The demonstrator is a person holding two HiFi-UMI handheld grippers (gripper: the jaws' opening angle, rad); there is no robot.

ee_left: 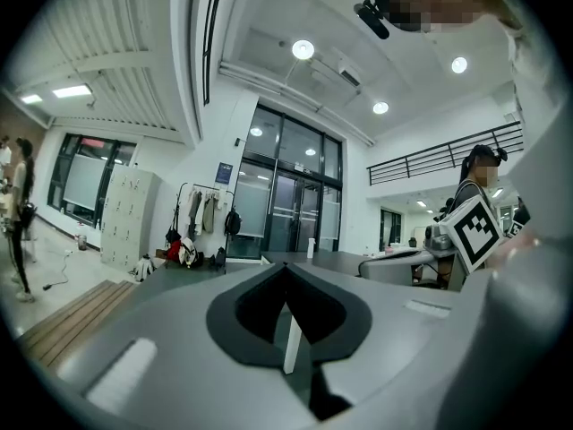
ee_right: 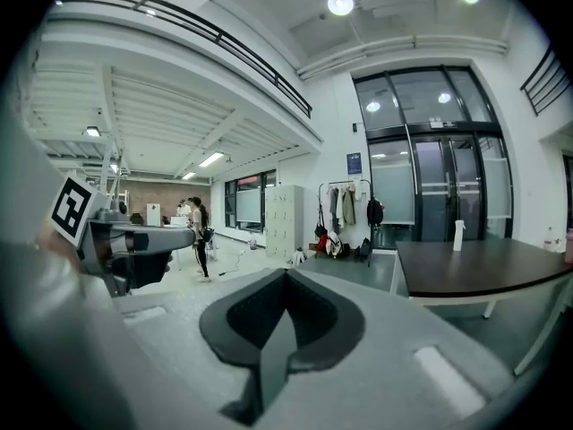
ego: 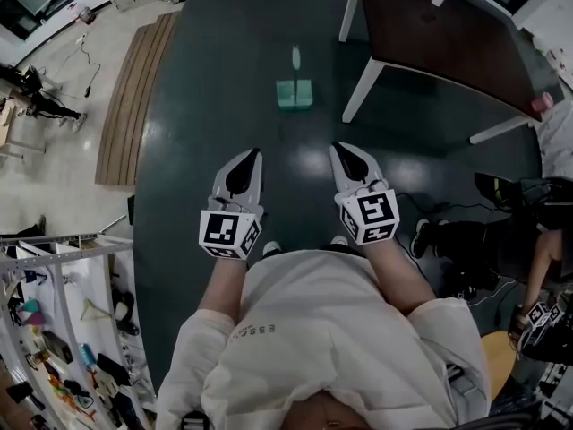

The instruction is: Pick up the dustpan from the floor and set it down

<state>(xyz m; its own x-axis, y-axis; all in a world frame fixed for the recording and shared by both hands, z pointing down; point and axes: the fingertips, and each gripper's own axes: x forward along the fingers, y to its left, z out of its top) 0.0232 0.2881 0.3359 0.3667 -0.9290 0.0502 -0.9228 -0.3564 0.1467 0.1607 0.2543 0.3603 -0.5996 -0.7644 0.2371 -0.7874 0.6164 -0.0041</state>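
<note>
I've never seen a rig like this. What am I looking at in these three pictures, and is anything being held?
There is no robot here. A person holds a hand-operated claw in each hand. The head view comes from a camera on the person's head that looks steeply down, and it shows the left claw and the right claw held out in front of their body. The other two pictures come from a camera riding on each claw, looking along its two jaws into the room. Both claws are shut and hold nothing. Ahead, on the dark floor, a teal dustpan stands with its handle up, untouched, near a white-legged table.
</note>
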